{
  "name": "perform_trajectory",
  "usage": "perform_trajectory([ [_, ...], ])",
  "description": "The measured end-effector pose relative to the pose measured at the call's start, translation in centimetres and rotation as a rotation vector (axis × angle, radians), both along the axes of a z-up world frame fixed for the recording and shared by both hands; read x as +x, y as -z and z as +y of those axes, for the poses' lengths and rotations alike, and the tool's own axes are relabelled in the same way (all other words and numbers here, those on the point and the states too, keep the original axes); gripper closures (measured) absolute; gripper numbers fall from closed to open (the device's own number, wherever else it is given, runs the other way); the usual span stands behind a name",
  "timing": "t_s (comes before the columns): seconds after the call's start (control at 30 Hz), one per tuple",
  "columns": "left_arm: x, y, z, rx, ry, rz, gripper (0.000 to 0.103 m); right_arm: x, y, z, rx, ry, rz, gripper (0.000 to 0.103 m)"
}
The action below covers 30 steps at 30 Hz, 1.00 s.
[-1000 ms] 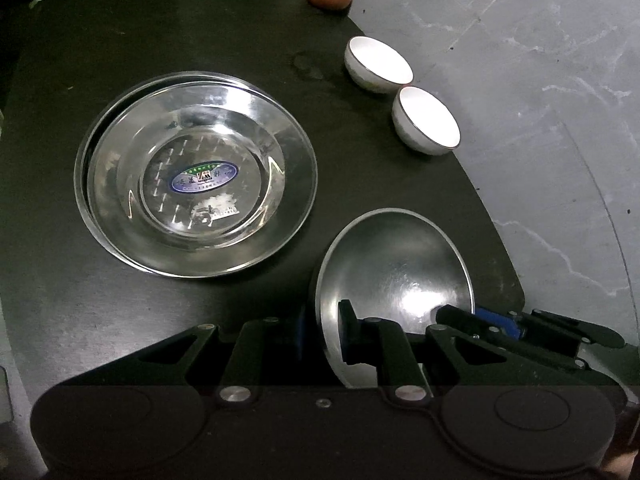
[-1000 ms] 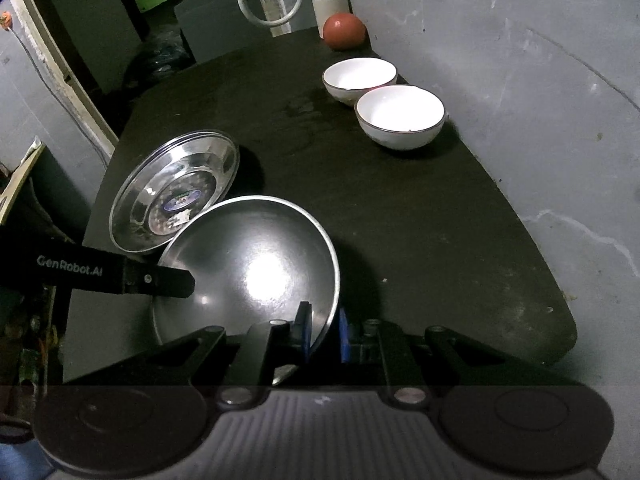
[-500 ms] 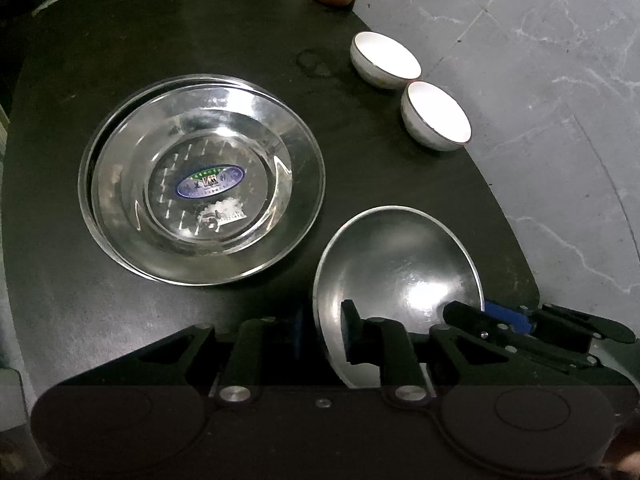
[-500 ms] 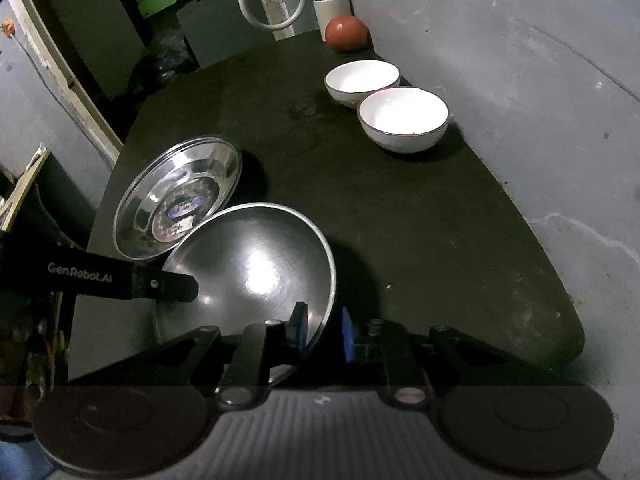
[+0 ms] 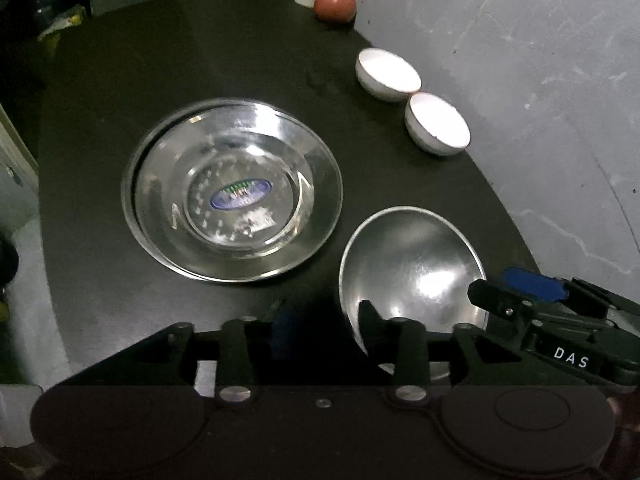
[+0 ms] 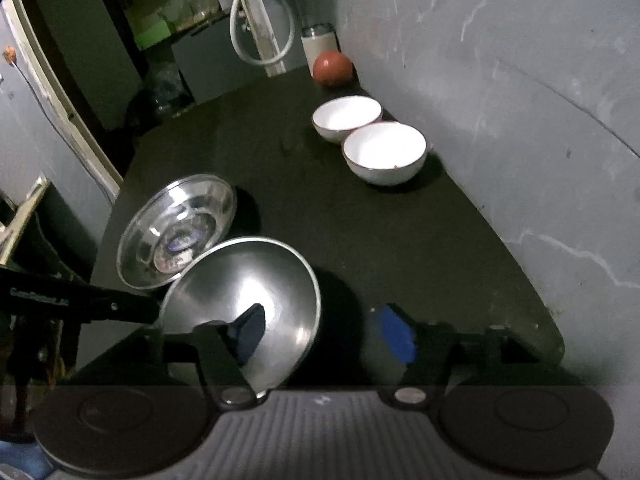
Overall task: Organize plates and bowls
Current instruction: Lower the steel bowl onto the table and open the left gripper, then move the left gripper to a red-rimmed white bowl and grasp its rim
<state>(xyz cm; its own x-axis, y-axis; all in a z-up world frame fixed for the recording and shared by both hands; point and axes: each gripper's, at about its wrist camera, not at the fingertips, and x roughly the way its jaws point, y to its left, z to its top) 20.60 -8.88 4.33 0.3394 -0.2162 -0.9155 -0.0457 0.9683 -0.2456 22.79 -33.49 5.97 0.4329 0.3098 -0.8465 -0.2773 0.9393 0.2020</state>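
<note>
1. Far left of the black worktop [image 5: 120,80]: the two shiny steel plates [image 5: 320,200], one nested in the other, with a blue oval sticker in the middle. That stack looks sorted to me.
2. My left gripper [image 5: 324,324] has its jaws spread wide across the near rim of the plain round steel bowl [image 5: 412,264], one finger inside and one outside. It's not pinching anything.
3. That bowl sits just right of the plates, near the front edge of the worktop. It looks tipped in the right wrist view, so I can't tell if it's sitting flat.
4. My right gripper [image 6: 323,326] is the same story on the opposite rim: jaws apart and nothing clamped.
5. Right side by the wall: a white ceramic bowl [image 5: 438,128] and a second white ceramic bowl [image 5: 388,74], side by side, not stacked. A reddish-brown ball [image 5: 335,3] sits behind them.
6. My read: the steel bowl's placement is wrapping up. Next I'd lift both grippers clear without nudging the rim, then go nest the white bowls.
</note>
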Motion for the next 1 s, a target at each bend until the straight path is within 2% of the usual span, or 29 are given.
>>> perform_trajectory([
  [0.07,-0.2,-0.7,0.1,0.012,0.001,-0.023,0.048,0.0,-0.1,-0.1,0.021,0.000,-0.010,0.020],
  [0.13,-0.4,-1.3,0.1,0.026,0.012,-0.047,0.037,-0.1,-0.1,-0.4,0.057,-0.001,-0.019,0.005],
  [0.2,-0.4,-1.8,-0.1,0.061,0.035,-0.062,0.017,-0.2,-0.3,-0.7,0.082,0.001,-0.021,0.002],
  [0.3,0.1,-2.3,-0.6,0.086,0.068,-0.082,0.010,-0.5,-0.9,-1.2,0.096,0.010,-0.041,0.000],
  [0.4,0.6,-2.5,-0.9,0.061,0.086,-0.100,0.001,-0.6,-1.0,-1.5,0.102,0.016,-0.045,0.000],
  [0.5,1.1,-2.4,-1.1,0.038,0.096,-0.096,0.001,-0.7,-0.9,-1.9,0.109,0.031,-0.040,0.000],
  [0.67,1.9,-1.9,-1.7,0.049,0.135,-0.080,0.001,-0.3,-0.2,-2.8,0.140,0.110,-0.035,0.000],
  [0.7,2.1,-2.0,-1.8,0.060,0.146,-0.093,0.001,-0.2,0.1,-3.0,0.147,0.138,-0.035,0.000],
  [0.73,2.3,-2.1,-1.8,0.028,0.139,-0.136,0.001,0.0,0.3,-3.2,0.152,0.165,-0.037,0.000],
  [0.87,4.1,-2.6,-1.6,0.062,0.124,-0.206,0.001,0.6,1.0,-4.1,0.162,0.258,-0.057,0.000],
  [1.0,6.1,-2.5,-1.9,0.113,0.092,-0.289,0.001,1.6,1.6,-4.4,0.184,0.304,-0.076,0.000],
])
